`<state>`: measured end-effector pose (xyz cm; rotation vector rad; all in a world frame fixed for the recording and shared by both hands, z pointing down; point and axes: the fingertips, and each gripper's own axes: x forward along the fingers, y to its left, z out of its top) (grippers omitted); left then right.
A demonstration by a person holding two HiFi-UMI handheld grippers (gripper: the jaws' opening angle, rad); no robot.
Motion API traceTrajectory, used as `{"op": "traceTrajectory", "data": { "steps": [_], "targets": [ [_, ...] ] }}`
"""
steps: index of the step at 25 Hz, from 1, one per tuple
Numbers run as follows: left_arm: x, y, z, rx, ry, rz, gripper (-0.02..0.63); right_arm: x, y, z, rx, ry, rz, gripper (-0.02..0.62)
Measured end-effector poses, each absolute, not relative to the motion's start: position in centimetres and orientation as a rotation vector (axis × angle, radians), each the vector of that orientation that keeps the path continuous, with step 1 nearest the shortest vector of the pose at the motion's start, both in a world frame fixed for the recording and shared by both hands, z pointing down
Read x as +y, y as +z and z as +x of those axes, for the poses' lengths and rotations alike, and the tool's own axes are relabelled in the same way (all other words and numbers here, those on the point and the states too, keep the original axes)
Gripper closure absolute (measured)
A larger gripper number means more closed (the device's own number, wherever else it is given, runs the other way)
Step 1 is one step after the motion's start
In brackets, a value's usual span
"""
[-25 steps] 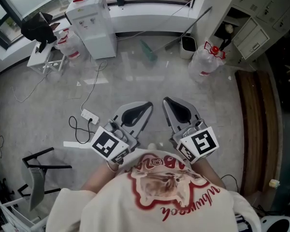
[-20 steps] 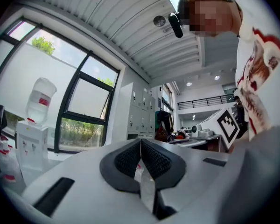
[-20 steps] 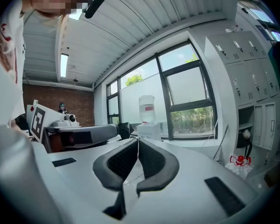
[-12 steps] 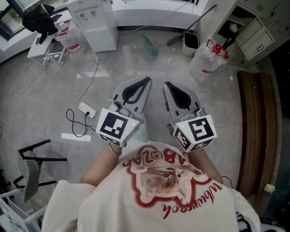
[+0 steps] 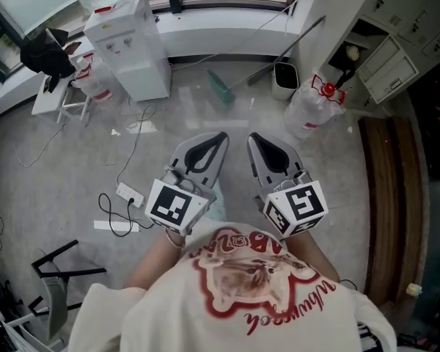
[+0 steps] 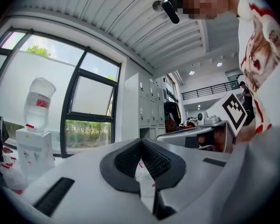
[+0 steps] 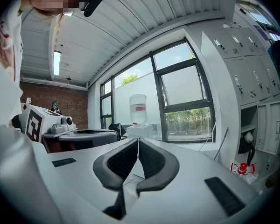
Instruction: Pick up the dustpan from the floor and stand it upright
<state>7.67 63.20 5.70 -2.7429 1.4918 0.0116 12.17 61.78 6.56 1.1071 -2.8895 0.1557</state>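
The green dustpan [image 5: 221, 89] lies on the grey floor ahead of me. Its long handle [image 5: 282, 52] slants up to the right against the wall. My left gripper [image 5: 222, 136] and right gripper [image 5: 252, 136] are held side by side at waist height, pointing level toward it and well short of it. Each has its jaws shut with nothing between them. In the left gripper view the pads [image 6: 141, 158] meet at the tip, and likewise in the right gripper view the pads [image 7: 136, 158] touch. The dustpan shows in neither gripper view.
A white water dispenser [image 5: 125, 46] stands to the left of the dustpan. A small bin [image 5: 285, 79] and a large water jug [image 5: 308, 103] sit to its right. A power strip with cable [image 5: 126, 193] lies at my left, lockers [image 5: 396, 42] at the right.
I have walked forward across the room. Both grippers have moved with me, side by side, and stand nearer the dustpan than a second ago. Their jaws stayed shut.
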Motion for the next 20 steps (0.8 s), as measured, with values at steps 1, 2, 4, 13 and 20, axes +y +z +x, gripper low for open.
{"op": "traceTrajectory", "data": {
  "steps": [1, 2, 4, 13, 20],
  "targets": [
    [61.6, 5.9, 7.1, 1.487, 0.013, -2.745, 0.586, 60.2, 6.7, 11.6, -2.887, 0.154, 1.112, 0.571],
    [59.7, 6.2, 6.4, 1.478, 0.007, -2.747, 0.585, 58.4, 6.9, 11.0, -2.886, 0.150, 1.118, 0.571],
    [55.6, 6.5, 5.0, 1.459, 0.001, -2.755, 0.586, 54.5, 7.2, 9.6, -2.880, 0.145, 1.135, 0.571],
    [35.7, 3.8, -1.2, 1.369, 0.027, -2.796, 0.585, 34.5, 6.1, 4.0, -2.855, 0.179, 1.247, 0.571],
    [25.3, 3.9, -4.4, 1.304, 0.056, -2.860, 0.584, 23.9, 5.0, 0.6, -2.834, 0.166, 1.331, 0.571]
  ]
}}
